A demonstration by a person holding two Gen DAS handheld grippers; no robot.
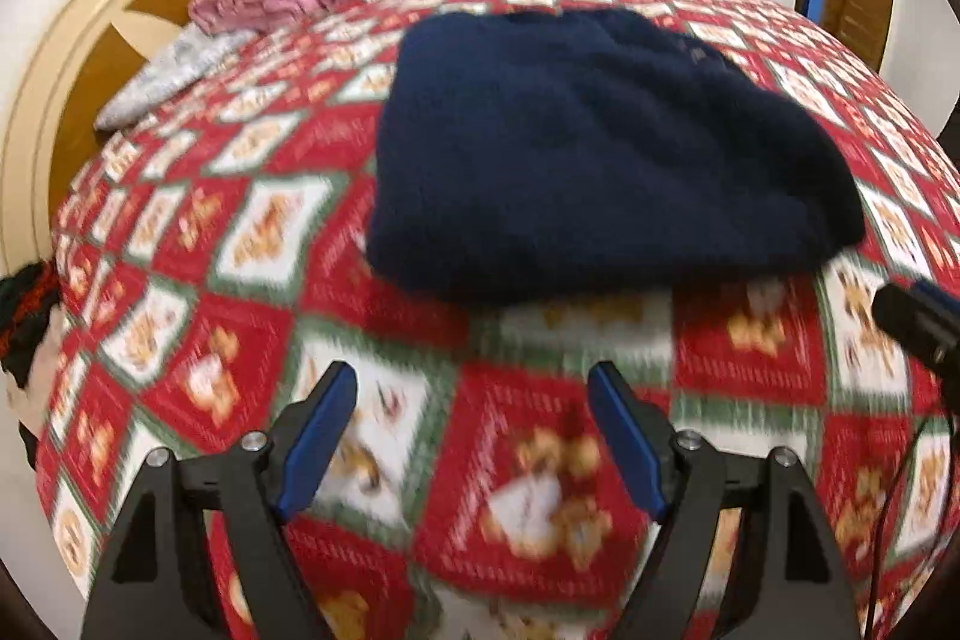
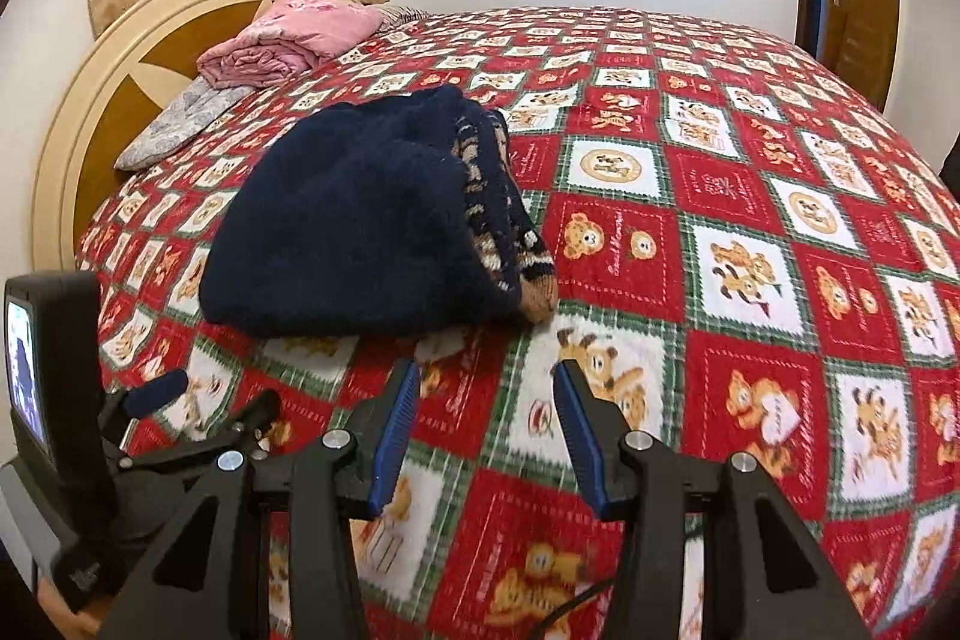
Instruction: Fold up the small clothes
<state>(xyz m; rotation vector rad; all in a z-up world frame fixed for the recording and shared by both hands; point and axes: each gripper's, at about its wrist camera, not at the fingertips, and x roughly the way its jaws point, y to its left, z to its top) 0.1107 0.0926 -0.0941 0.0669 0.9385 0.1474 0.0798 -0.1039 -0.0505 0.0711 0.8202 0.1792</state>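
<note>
Both grippers hang empty over the bed. Seen from its own wrist camera, the left gripper (image 1: pixel 471 391) has its 2 blue fingers spread wide with only bedspread between them. The right gripper (image 2: pixel 483 391) shows a narrower gap in its own view, and there too nothing lies between the pads. Neither tool touches any cloth.

A navy knitted garment (image 2: pixel 354 220) lies on the red, white and green bear-print bedspread (image 2: pixel 750 220), just beyond both sets of fingertips and well apart from the headboard (image 2: pixel 78 112). It looks doubled over into a compact, roughly rectangular bundle. Along its right edge, in the right wrist view, patterned brown-and-cream knit (image 2: pixel 516 250) pokes out from under the dark top layer, so the edges do not line up cleanly there.

Judged from this, at least 1 fold of the garment seems done and it has been let go. What is left is probably a tidying of that loose patterned edge, perhaps 1 more fold, and setting it aside. Near the headboard sits a pink folded bundle (image 2: pixel 282 40) beside a pale floral pillow (image 2: pixel 180 124); whether the pink bundle belongs to the task cannot be told. No other small clothes waiting to be folded are clearly in sight.
</note>
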